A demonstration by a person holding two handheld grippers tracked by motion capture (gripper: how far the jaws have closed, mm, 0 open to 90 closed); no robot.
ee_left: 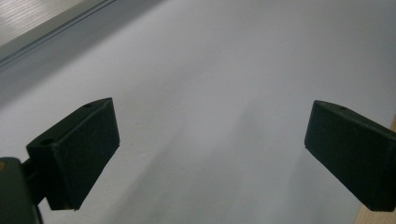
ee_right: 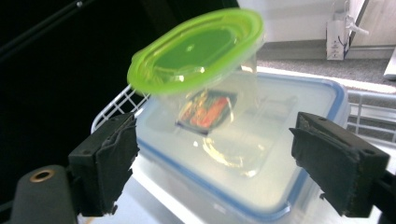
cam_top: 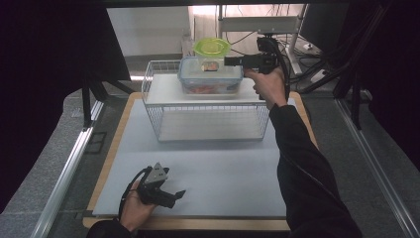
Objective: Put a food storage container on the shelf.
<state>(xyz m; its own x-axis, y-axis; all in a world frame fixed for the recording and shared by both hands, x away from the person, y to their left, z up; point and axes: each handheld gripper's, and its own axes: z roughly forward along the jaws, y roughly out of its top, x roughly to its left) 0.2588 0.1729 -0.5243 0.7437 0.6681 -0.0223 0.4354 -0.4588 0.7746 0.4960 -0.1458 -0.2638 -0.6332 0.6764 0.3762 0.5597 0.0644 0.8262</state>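
Your right gripper [ee_right: 212,163] is wide apart, off the green-lid cup [ee_right: 205,79], which sits on the big box [ee_right: 299,140] atop the wire rack [cam_top: 153,99]. Pull back gently next. Your left gripper [ee_left: 210,154] rests apart over the desk [cam_top: 223,173].

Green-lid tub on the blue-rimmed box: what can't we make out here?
- Contents of the green-lid tub: right gripper view, motion blur and clear-wall glare; something red and orange, not identifiable.
- Contents of the blue-rimmed box: high view, too small; right gripper view, cloudy lid.
- Contact between tub and right gripper: jaws stand apart beside it; contact unclear.
- Wire rack: far side hidden by the box in the high view.
- Left gripper: open over bare mat.
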